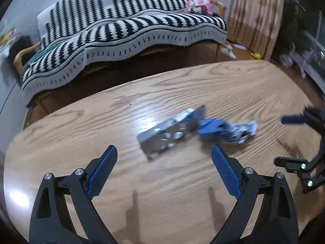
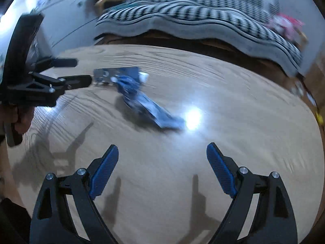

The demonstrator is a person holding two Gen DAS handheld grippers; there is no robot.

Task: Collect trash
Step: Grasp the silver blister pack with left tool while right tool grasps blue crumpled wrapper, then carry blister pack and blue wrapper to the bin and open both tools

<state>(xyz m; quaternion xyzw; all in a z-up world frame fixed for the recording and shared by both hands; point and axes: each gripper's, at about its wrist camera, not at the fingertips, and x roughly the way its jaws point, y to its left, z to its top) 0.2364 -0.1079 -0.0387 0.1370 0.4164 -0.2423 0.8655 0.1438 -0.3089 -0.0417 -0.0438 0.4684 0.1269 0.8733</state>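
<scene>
A cluster of trash lies on the wooden table (image 1: pixel 81 126): a flat silver-blue wrapper (image 1: pixel 168 132), a crumpled blue piece (image 1: pixel 213 130) and a crumpled white-blue scrap (image 1: pixel 243 132). My left gripper (image 1: pixel 164 150) is open just short of the silver wrapper, nothing between its blue pads. My right gripper (image 1: pixel 288 140) shows at the right edge, open, apart from the scrap. In the right wrist view, my right gripper (image 2: pixel 162 147) stands open and empty before a long blue wrapper (image 2: pixel 156 109). Beyond it, my open left gripper (image 2: pixel 81 71) is next to the silver wrapper (image 2: pixel 105 74).
A sofa with a black-and-white striped blanket (image 1: pixel 121 26) stands behind the table's far edge, a pink cushion (image 1: pixel 201 4) on its right end. A patterned curtain (image 1: pixel 258 16) hangs at the right. A hand (image 2: pixel 22 120) grips the left tool's handle. Both views are motion-blurred.
</scene>
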